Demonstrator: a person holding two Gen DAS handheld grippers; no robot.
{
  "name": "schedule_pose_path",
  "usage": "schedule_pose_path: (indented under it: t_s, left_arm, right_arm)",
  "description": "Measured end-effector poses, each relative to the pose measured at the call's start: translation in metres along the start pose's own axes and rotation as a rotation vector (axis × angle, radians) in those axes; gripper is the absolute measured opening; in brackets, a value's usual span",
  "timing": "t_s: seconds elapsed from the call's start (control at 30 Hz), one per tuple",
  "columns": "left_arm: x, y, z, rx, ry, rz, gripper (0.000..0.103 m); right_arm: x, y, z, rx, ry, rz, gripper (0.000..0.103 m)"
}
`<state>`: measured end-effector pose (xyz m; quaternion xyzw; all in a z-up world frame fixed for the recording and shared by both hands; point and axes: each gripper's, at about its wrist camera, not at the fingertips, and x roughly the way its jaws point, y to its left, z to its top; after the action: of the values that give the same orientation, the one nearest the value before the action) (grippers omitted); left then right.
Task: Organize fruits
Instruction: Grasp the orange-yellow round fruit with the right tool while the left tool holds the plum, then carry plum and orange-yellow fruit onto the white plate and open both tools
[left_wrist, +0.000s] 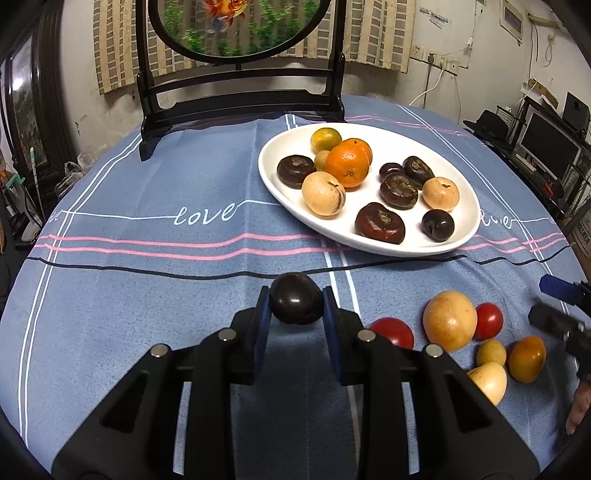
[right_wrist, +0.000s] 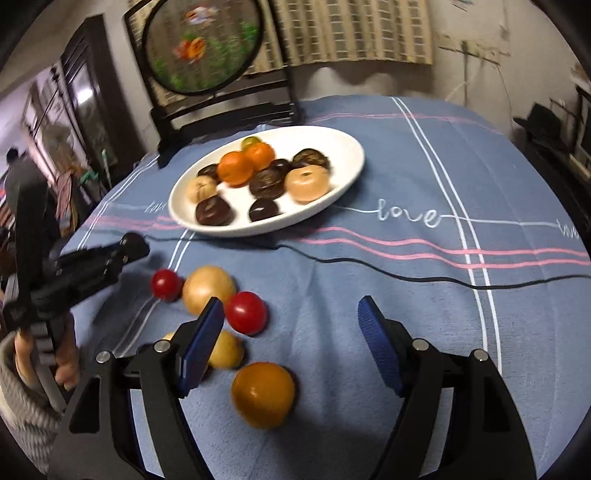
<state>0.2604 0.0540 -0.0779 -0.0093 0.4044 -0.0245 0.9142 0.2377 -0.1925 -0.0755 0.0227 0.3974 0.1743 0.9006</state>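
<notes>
Plum (left_wrist: 296, 303) sits clamped between the left gripper's (left_wrist: 296, 308) pads, above the cloth (left_wrist: 147, 295), short of the plate (left_wrist: 461, 206) of fruit. The right gripper (right_wrist: 291, 332) stands apart, empty, over an orange fruit (right_wrist: 263, 394) beside two tomatoes (right_wrist: 246, 313).

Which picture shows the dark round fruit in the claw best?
The left wrist view: the dark fruit sits sharp and close, squeezed in the left claw. The right wrist view shows only a small dark blob at that claw's tip.
</notes>
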Motion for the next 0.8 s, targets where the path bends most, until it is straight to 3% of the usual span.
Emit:
schedule_pose_path:
  t_s: [0.23,0.37,0.5,0.8]
  left_arm:
    - [-0.002,-0.001,-0.001,0.002,-0.001,-0.008,0.028]
    - [-0.005,-0.004,-0.001,0.009,-0.007,-0.018,0.028]
    - [-0.007,-0.005,-0.002,0.011,-0.012,-0.019,0.028]
    - [-0.002,-0.005,-0.002,0.014,0.007,-0.014,0.028]
  right_arm:
    - [-0.017,0.003,-0.017,0.011,-0.033,0.025,0.074]
    - [-0.008,0.013,-0.034,-0.03,0.015,0.014,0.05]
    - [0.0,0.021,-0.038,-0.067,0.044,0.016,0.041]
    - [0.007,0.024,-0.039,-0.083,0.062,0.009,0.038]
